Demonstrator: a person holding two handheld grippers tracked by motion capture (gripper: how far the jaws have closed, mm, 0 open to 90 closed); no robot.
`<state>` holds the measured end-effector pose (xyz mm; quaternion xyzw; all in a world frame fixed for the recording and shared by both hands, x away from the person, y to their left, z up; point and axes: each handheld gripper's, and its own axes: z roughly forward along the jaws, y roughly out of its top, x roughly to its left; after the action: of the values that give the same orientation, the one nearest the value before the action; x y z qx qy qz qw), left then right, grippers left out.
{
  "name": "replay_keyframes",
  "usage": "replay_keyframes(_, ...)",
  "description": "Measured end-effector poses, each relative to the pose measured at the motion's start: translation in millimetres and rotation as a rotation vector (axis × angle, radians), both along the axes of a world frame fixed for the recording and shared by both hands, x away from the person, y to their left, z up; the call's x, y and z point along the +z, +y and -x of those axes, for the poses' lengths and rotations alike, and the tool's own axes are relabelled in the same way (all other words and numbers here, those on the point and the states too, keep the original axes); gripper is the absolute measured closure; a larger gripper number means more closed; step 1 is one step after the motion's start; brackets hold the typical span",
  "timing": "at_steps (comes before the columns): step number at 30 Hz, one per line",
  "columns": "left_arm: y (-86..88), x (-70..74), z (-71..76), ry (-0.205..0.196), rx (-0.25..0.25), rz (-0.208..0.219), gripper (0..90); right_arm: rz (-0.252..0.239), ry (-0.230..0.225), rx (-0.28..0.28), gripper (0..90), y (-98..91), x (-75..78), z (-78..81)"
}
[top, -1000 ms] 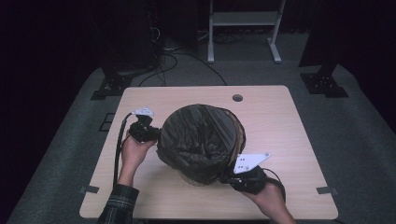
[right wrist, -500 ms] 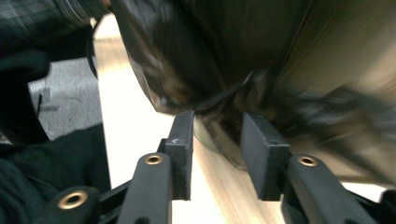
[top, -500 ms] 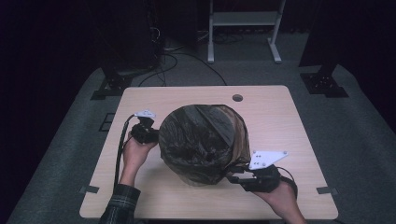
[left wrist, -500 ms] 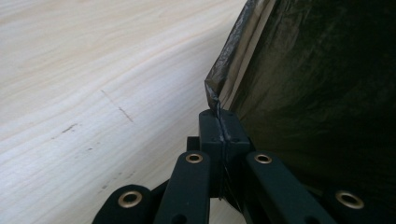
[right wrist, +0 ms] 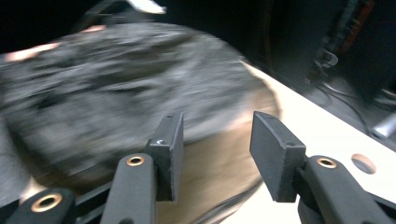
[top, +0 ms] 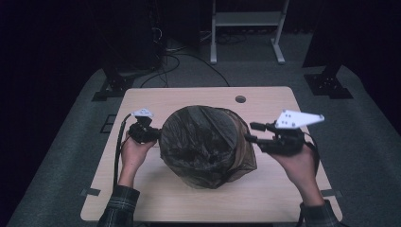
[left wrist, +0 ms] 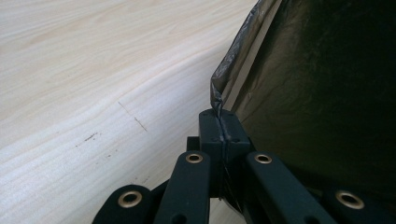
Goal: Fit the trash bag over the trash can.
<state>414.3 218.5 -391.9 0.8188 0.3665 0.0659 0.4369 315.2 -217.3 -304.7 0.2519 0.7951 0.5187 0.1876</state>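
A bin (top: 208, 146) lined with a dark bag (left wrist: 327, 79) stood near the middle of the worktop (top: 179, 97), a little toward the near edge. The left claw (top: 152, 135) was clamped tight on the bag's rim on the bin's left side, a pinch of plastic caught between its jaws. The right claw (top: 250, 132) hung just off the bin's right side, its jaws having just been opening, parted to a middling gap with nothing between them.

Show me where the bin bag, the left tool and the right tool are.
bin bag (top: 203, 142): high view, on the crumpled plastic inside the opening.
left tool (left wrist: 219, 126): left gripper view, at its shut tips pinching the bag's edge.
right tool (right wrist: 215, 154): right gripper view, midway between its open tips.
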Motion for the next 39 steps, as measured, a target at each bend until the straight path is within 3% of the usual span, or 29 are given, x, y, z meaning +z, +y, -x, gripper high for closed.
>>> replay_keyframes(1, 0.0, 0.0, 0.0, 0.000, 0.000, 0.000, 89.9, 0.000, 0.000, 0.000, 52.3, 0.0, 0.0, 0.0)
replay_keyframes(2, 0.6, 0.6, -0.9, -0.002, 0.000, 0.003, 89.9, -0.006, 0.045, -0.025, 50.7, -0.1, -1.1, -25.8)
replay_keyframes(5, 0.3, 1.4, -1.4, -0.005, -0.002, 0.004, 89.9, -0.049, 0.094, -0.027, 47.3, 1.9, -4.4, -49.5)
replay_keyframes(9, -1.9, 1.1, -1.5, -0.006, -0.009, 0.007, 89.9, -0.135, 0.158, 0.007, 41.9, 10.6, -6.6, -69.5)
replay_keyframes(11, -2.3, 1.1, -1.6, -0.006, -0.010, 0.007, 89.9, -0.140, 0.168, 0.016, 39.0, 14.4, -6.8, -72.8)
replay_keyframes(13, -3.7, 1.2, -1.6, -0.005, -0.012, 0.011, 89.9, -0.117, 0.210, 0.029, 37.7, 28.0, -9.8, -80.6)
replay_keyframes(15, -4.3, 1.7, -1.7, -0.007, -0.017, 0.006, 89.9, -0.083, 0.226, 0.030, 44.9, 35.4, -12.1, -82.8)
replay_keyframes(17, -4.6, 2.1, -1.7, -0.009, -0.017, 0.011, 89.9, -0.050, 0.225, 0.015, 55.6, 39.6, -13.7, -83.2)
replay_keyframes(20, -4.2, 2.7, -1.7, -0.018, -0.015, 0.017, 89.9, -0.068, 0.213, 0.035, 75.1, 40.0, -12.4, -81.7)
replay_keyframes(23, -4.0, 2.9, -1.9, -0.020, -0.014, 0.022, 89.9, -0.059, 0.183, 0.027, 83.3, 41.0, -8.6, -79.3)
replay_keyframes(24, -3.7, 3.0, -2.2, -0.022, -0.012, 0.026, 89.9, -0.069, 0.173, 0.031, 89.8, 39.9, -6.9, -78.9)
replay_keyframes(26, -3.7, 2.6, -2.8, -0.025, -0.009, 0.031, 89.9, -0.047, 0.148, 0.000, 89.8, 38.8, -5.1, -79.6)
replay_keyframes(33, -6.1, -5.1, -10.9, -0.015, 0.008, -0.010, 90.0, 0.011, 0.147, -0.066, 89.9, 36.4, -19.6, -91.4)
replay_keyframes(39, -12.3, -20.5, -18.9, 0.015, 0.022, -0.098, 90.0, 0.063, 0.180, -0.110, 89.9, 39.1, -53.1, -104.2)
